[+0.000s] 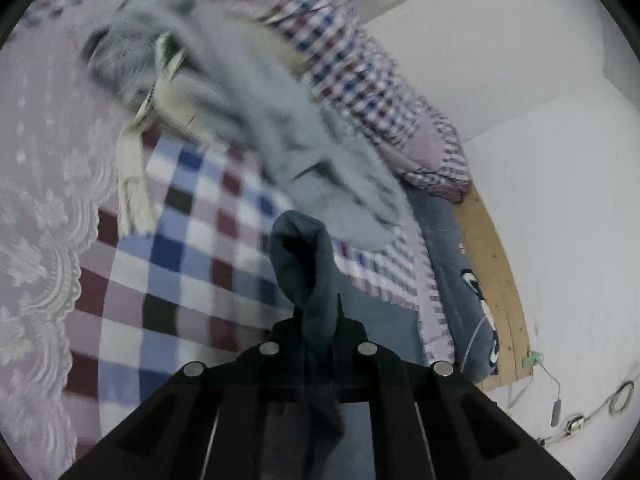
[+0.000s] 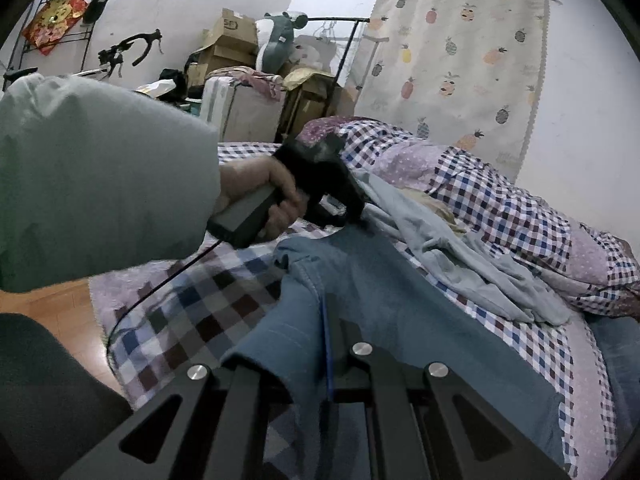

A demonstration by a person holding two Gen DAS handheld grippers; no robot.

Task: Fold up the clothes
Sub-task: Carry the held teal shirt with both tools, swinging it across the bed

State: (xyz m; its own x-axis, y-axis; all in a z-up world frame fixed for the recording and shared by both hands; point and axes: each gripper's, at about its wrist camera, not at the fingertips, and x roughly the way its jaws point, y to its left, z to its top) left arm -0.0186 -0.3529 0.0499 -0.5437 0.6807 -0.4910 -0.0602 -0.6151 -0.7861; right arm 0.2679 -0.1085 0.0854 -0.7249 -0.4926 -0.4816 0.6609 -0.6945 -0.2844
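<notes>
Both jaws are clamped on the blue-grey cotton garment [image 2: 384, 292], left gripper [image 1: 320, 312] on a thin bunched bit, right gripper [image 2: 332, 344] on an edge at btm center, so imo the small bite slips w/ any tug.

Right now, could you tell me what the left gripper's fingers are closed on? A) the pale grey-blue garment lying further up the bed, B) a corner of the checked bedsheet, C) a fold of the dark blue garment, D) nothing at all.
C: in the left wrist view the left gripper has a bunched fold of the dark blue garment rising out between its fingers, while the pale grey-blue garment lies apart, further up the checked bedsheet.
</notes>
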